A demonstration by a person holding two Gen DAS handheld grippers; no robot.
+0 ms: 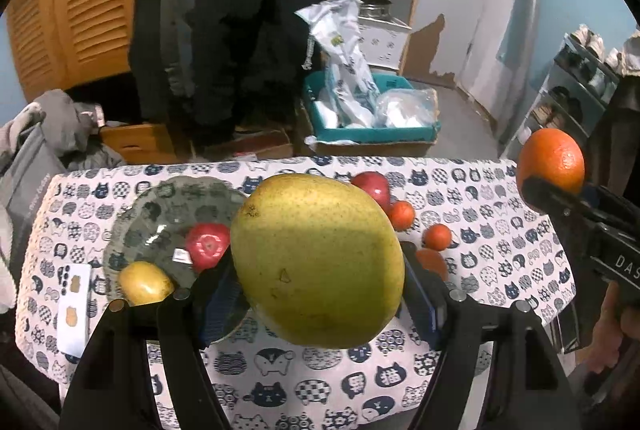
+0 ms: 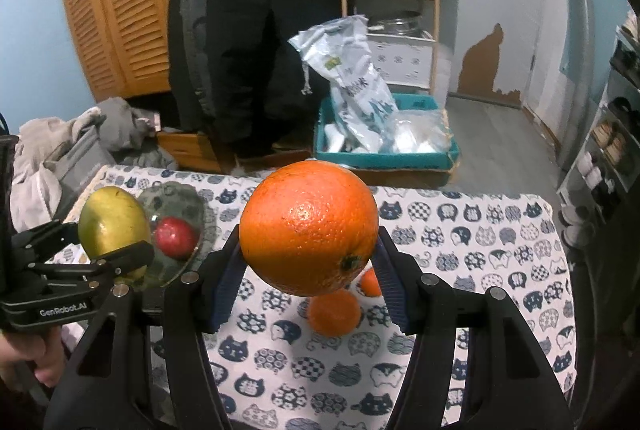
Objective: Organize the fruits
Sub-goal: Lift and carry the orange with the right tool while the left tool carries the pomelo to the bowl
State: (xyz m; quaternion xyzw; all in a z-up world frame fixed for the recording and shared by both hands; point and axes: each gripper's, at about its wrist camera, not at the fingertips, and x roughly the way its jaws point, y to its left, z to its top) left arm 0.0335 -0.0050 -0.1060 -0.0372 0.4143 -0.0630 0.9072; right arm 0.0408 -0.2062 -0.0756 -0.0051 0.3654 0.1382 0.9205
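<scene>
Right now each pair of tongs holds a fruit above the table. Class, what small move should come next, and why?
Probably carry the big yellow-green fruit in the left tongs leftward and lower it over the glass plate, which already holds a red apple and a small yellow fruit. The right tongs, gripping the orange, could wait their turn.

The large pear hides part of the glass plate

Left gripper: black plastic arms, round silver pins, dark-blue ribbed pads. Right gripper: same build. White lettering "GenRobot.AI" on the left gripper's side, "DAS" on the right's.
</scene>
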